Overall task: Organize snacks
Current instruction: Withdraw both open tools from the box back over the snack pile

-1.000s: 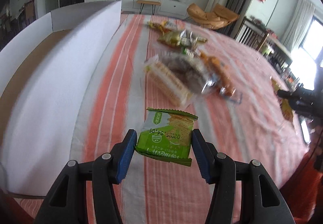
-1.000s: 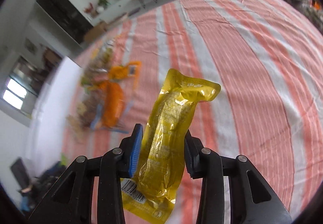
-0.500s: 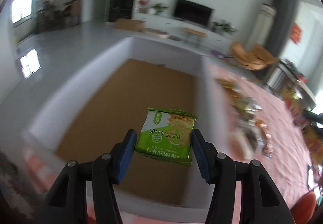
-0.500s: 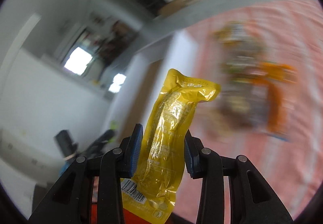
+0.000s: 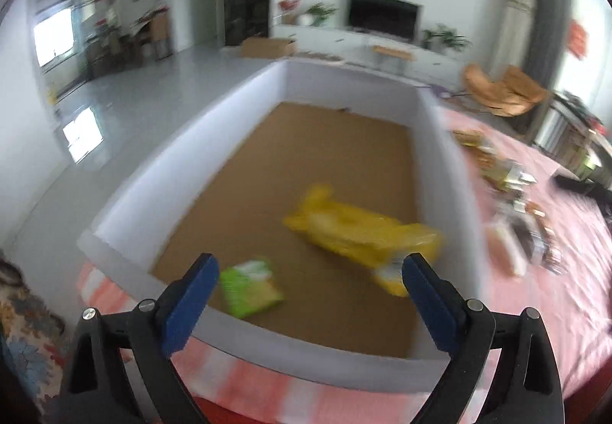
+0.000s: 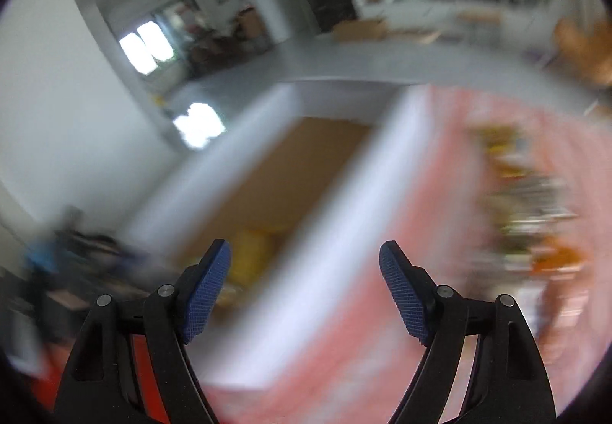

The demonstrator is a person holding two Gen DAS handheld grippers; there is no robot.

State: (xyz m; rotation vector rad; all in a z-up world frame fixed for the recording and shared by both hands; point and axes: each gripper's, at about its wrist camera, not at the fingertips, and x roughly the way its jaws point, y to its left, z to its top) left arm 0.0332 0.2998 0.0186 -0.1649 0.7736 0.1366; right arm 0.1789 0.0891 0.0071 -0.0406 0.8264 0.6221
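Note:
A white-walled box [image 5: 252,95] with a brown floor stands on the striped cloth. Inside it lie a small green cracker pack [image 5: 250,288] near the front wall and a long yellow snack bag [image 5: 363,232] to its right. My left gripper [image 5: 308,284] hovers over the box's near end, its jaws opening wide with nothing between them. My right gripper [image 6: 305,282] is above the box's right wall [image 6: 344,217], its jaws opening and empty. The yellow snack bag [image 6: 252,255] shows blurred inside the box in the right wrist view.
A pile of several more snack packs [image 5: 512,194] lies on the red-and-white striped tablecloth [image 5: 554,290] to the right of the box. The room's floor drops away beyond the box's left wall [image 5: 153,186].
Both grippers swung from the table over to the box. The left let go of the green cracker pack and the right let go of the yellow bag; both now lie in the box.

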